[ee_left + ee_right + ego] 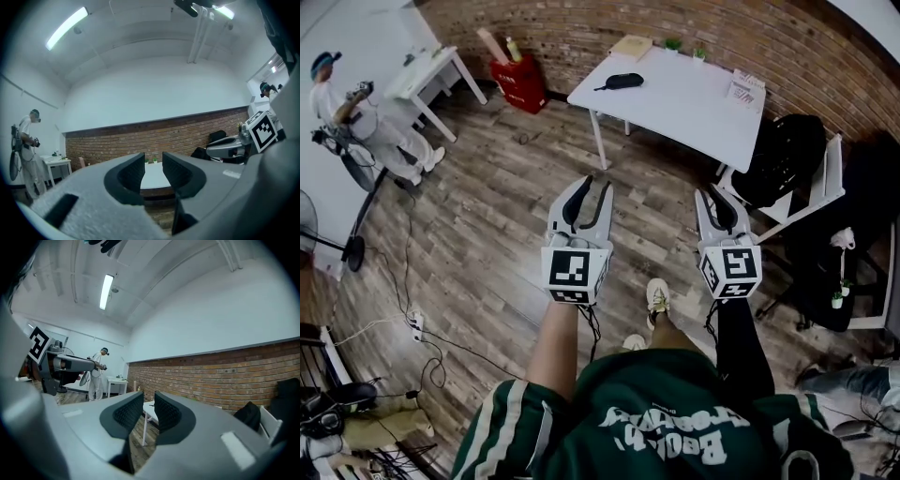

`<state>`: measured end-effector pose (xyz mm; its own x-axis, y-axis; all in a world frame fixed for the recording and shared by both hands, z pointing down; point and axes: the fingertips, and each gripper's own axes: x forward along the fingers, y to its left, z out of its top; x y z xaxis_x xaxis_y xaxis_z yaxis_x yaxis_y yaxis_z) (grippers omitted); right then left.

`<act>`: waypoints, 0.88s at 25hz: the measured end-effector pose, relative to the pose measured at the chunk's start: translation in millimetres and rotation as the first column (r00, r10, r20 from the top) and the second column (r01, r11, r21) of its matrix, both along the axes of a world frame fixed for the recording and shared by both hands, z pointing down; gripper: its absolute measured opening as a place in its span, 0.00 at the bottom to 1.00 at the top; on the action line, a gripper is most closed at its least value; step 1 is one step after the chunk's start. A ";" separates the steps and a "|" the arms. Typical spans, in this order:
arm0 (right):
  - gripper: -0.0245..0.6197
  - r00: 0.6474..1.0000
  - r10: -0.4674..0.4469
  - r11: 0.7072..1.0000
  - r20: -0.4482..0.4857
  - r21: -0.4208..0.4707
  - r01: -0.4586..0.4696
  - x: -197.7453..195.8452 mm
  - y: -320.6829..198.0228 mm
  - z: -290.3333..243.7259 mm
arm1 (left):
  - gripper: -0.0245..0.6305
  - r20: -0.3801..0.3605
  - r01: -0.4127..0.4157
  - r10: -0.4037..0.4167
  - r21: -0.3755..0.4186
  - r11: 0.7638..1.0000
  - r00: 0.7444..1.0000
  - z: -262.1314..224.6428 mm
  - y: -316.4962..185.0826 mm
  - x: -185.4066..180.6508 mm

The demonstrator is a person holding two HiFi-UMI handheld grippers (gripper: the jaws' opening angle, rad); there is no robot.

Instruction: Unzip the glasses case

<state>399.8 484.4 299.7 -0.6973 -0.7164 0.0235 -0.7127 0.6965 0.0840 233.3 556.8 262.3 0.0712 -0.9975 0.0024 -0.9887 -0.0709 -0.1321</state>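
Shirt: green [675, 422], white print seen upside down, not readable for certain.
Left gripper [594, 183]: well short of the worktop, jaws parted, nothing between them.
Right gripper [713, 191]: also well short of the worktop, jaws a narrower gap apart, empty.
Marker cubes [575, 274]: two, one per gripper, black-and-white squares.
Floor [487, 234]: wood planks, cables trailing left of the worktop.
Worktop [684, 94]: one white table, ahead of both grippers.
Glasses case [623, 81]: one, dark, lying on the worktop's left part, untouched.
Plants [673, 44]: two small pots on the worktop's far edge.
Red bin [520, 82]: left of the worktop.
Wall [581, 28]: red brick, behind the worktop.
Person [356, 117]: one, in white, far left of the worktop.
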 end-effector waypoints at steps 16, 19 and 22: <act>0.19 0.997 -0.079 0.997 0.016 -0.025 0.079 -36.0 -163.7 4.3 | 0.21 0.001 0.066 -0.066 -0.020 0.998 0.998 -0.2 -149.6 -24.4; 0.20 0.995 -0.093 0.995 0.023 -0.027 0.093 -37.4 -187.7 4.0 | 0.21 0.004 0.079 -0.079 -0.022 0.997 0.997 -1.9 -171.7 -24.8; 0.20 0.994 -0.099 0.994 0.039 -0.032 0.100 -36.7 -210.4 4.0 | 0.21 0.004 0.086 -0.086 -0.017 0.996 0.996 -2.2 -191.2 -22.8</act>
<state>363.1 274.1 303.7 -0.7661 -0.6425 0.0190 -0.6417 0.7662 0.0337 210.4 365.6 260.1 -0.0151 -0.9997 0.0196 -0.9907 0.0123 -0.1352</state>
